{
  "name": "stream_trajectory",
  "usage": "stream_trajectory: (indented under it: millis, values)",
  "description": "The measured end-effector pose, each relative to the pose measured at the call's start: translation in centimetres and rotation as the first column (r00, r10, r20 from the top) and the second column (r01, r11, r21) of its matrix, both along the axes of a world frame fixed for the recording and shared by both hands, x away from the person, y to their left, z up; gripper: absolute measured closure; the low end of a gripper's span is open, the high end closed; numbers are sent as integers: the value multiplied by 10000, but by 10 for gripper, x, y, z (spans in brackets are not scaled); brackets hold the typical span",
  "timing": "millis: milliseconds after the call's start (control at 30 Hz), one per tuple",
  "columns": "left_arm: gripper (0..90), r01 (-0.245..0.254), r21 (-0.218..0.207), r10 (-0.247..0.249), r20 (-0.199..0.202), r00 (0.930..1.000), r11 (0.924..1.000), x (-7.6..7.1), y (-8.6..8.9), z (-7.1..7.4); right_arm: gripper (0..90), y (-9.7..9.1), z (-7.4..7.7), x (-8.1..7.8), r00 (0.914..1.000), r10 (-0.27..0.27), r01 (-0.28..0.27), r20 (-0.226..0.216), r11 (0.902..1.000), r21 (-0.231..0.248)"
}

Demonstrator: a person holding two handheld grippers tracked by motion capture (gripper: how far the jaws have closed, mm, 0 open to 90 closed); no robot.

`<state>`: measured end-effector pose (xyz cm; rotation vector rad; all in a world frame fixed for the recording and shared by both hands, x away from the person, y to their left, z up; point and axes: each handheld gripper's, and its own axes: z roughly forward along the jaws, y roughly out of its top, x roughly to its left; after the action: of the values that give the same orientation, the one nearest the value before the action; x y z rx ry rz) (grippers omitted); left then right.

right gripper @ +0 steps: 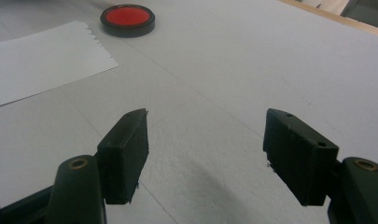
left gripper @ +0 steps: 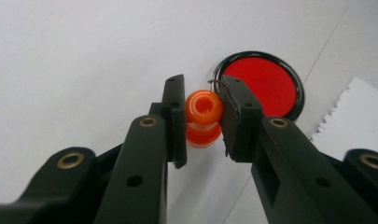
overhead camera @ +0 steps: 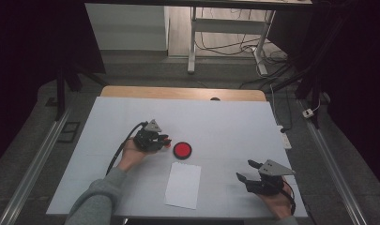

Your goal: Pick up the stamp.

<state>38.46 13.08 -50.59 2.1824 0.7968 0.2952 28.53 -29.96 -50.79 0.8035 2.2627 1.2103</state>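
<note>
The bench (overhead camera: 225, 122) is covered with a white sheet and carries only a few things. The largest of them is a sheet of paper (overhead camera: 183, 184) with one torn edge, which lies between the two grippers, nearer to the person. The right gripper (overhead camera: 247, 170) rests low over the bench with its fingers (right gripper: 123, 151) wide apart and nothing between them; the paper and the red ink pad (right gripper: 128, 19) are far ahead of these fingers, toward their left side. The ink pad is a round black dish with a red surface, and it lies just beyond the fingertips of the left gripper (left gripper: 204, 119), a little to their right. The smallest thing is an orange stamp (left gripper: 204, 116) with a narrow waist, and the left fingers (left gripper: 175, 116) are closed on it from both sides, holding it upright. I judge that the step in hand is the grasp of the stamp, now complete. The next move probably calls for a lift, a short carry over the ink pad, and a straight press down, keeping the stamp vertical so that it takes ink evenly.
</note>
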Motion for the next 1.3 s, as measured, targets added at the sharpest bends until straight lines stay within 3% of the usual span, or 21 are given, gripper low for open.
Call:
stream_trajectory:
  millis: [667,1000,1300]
  values:
    - [723,-152,-947,188,380,9991,9954,-18,16,22,306,2,0,0,10000,-20,20,93,10000,-59]
    - [723,9,-1437,65,511,9987,9896,-27,22,32,306,1,0,-1,9999,-24,24,105,10000,-54]
    - [723,179,-1635,-83,592,9982,9864,-34,22,38,306,1,1,-1,9999,-36,37,117,10000,-33]
